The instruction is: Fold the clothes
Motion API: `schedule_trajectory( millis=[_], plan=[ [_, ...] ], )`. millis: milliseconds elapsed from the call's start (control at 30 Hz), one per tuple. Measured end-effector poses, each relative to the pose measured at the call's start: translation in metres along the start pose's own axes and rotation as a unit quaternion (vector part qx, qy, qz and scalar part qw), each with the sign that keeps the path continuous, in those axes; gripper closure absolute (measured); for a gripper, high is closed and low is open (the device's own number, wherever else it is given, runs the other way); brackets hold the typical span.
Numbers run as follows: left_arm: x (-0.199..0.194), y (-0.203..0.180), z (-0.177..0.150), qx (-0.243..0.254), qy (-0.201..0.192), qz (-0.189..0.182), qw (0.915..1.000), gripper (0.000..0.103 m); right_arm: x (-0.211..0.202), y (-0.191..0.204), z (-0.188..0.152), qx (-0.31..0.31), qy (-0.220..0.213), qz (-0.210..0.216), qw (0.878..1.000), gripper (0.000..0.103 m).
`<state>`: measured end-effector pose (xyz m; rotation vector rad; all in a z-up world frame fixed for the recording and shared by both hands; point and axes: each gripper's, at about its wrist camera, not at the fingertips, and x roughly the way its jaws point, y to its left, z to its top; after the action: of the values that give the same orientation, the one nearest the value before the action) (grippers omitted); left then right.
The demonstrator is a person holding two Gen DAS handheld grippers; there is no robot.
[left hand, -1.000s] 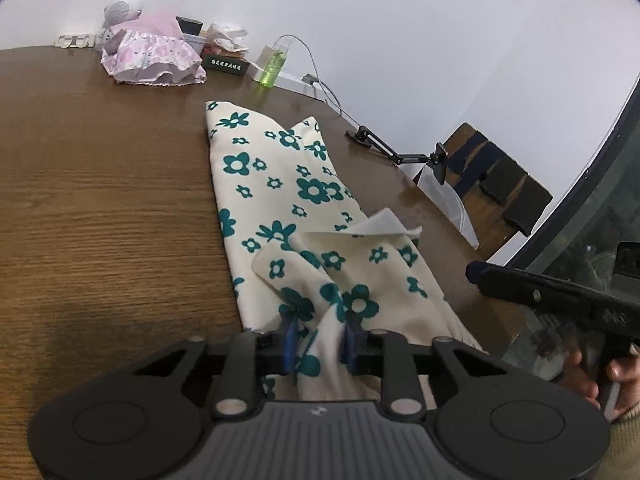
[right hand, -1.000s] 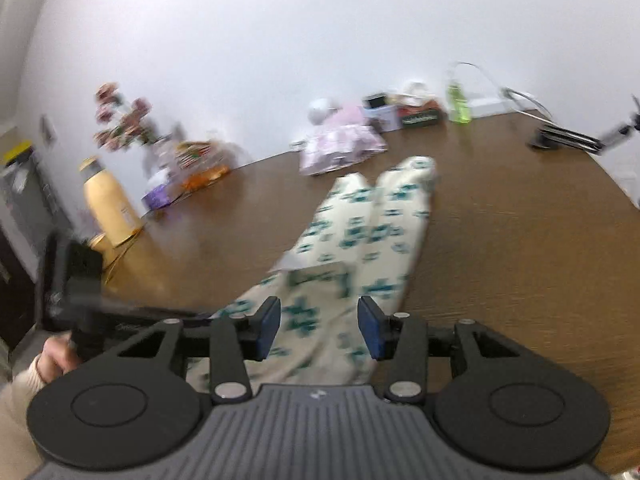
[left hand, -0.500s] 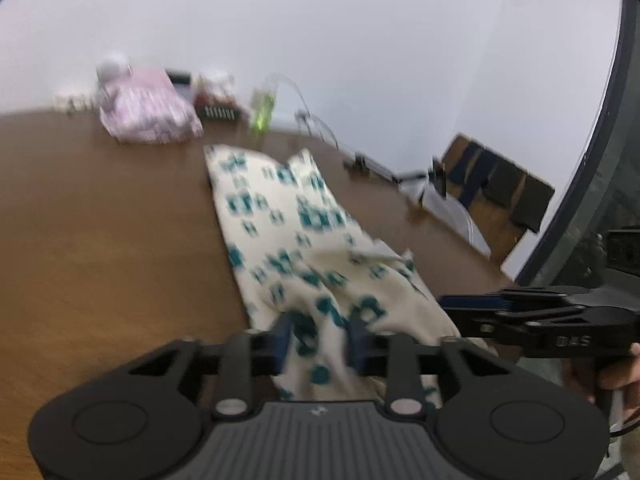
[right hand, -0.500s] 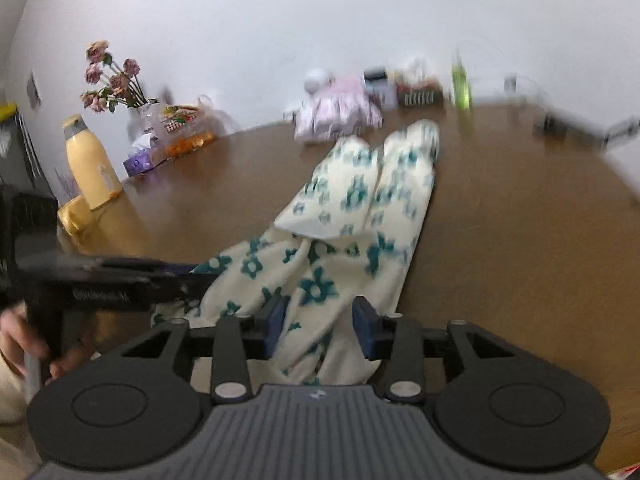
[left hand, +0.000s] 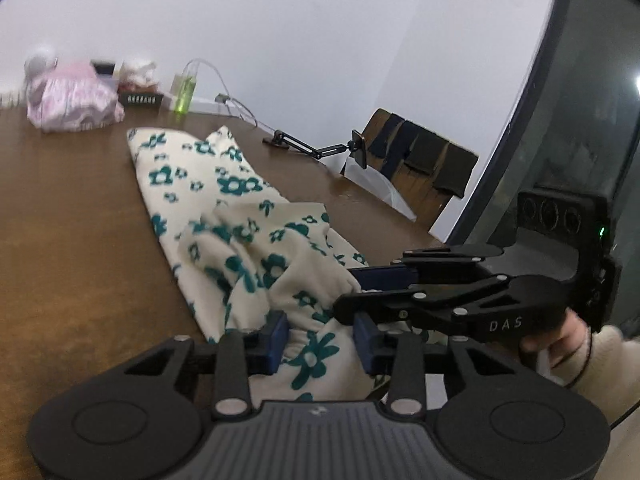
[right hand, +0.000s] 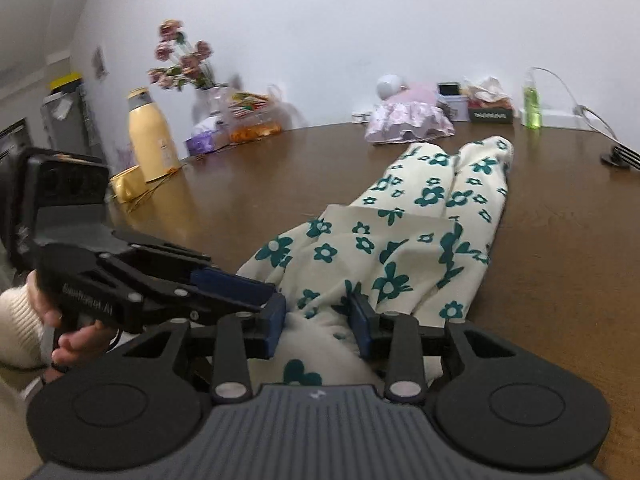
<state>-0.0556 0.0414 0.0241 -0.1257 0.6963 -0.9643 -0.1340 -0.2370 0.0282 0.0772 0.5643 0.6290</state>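
White letters "DAS" stand on the side of the right tongs (left hand: 352, 280). Lettering on the left tongs (right hand: 256, 284) and on the dark box (left hand: 141, 99) is too blurred to read.

We can't see the floral trousers (left hand: 240, 216) waist end, hidden under both grippers' bodies. Pink cloth (left hand: 76, 100) & green bottle (left hand: 184, 94) blurred; box (left hand: 140, 99) lettering unreadable.

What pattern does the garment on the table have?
Cream garment with teal flowers, clearest in the right wrist view.
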Motion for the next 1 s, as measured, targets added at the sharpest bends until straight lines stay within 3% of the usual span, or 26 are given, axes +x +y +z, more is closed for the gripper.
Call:
schedule_trajectory(
  millis=[67,167,233,300,333,533,567,633,867,1000],
  plan=[
    [-0.001,0.004,0.002,-0.008,0.004,-0.009,0.9999,0.066,-0.002,0.0,0.003,-0.009,0.004,0.004,1.0,0.066],
    [-0.012,0.005,0.008,0.001,-0.002,-0.014,0.9999,0.065,-0.017,0.004,0.009,-0.031,-0.012,0.006,0.999,0.055],
    [-0.029,0.0,0.009,0.035,-0.026,-0.01,0.999,0.05,-0.029,0.011,0.008,-0.068,-0.017,0.0,0.998,0.036],
    [-0.046,-0.003,0.008,0.071,-0.049,-0.005,0.9963,0.021,-0.039,0.02,0.003,-0.114,-0.015,-0.002,0.993,0.027],
    [-0.052,-0.005,0.006,0.089,-0.056,-0.006,0.9944,0.019,-0.044,0.024,0.0,-0.137,-0.013,-0.003,0.991,0.025],
    [-0.033,-0.01,0.002,0.152,-0.019,0.002,0.9882,0.021,-0.027,0.039,-0.013,-0.24,0.022,-0.007,0.971,0.025],
    [-0.027,-0.012,0.001,0.161,-0.001,0.003,0.987,0.025,-0.024,0.038,-0.015,-0.249,0.029,-0.004,0.968,0.025],
    [-0.017,-0.016,-0.002,0.183,0.031,0.006,0.9827,0.038,-0.02,0.035,-0.017,-0.265,0.051,0.005,0.963,0.034],
    [-0.012,-0.022,-0.012,0.208,0.06,0.0,0.9764,0.042,-0.02,0.009,-0.01,-0.208,0.079,0.059,0.973,0.049],
    [-0.018,-0.038,-0.025,0.252,0.055,0.009,0.9661,0.044,-0.029,0.003,-0.008,-0.176,0.094,0.097,0.975,0.058]
  ],
)
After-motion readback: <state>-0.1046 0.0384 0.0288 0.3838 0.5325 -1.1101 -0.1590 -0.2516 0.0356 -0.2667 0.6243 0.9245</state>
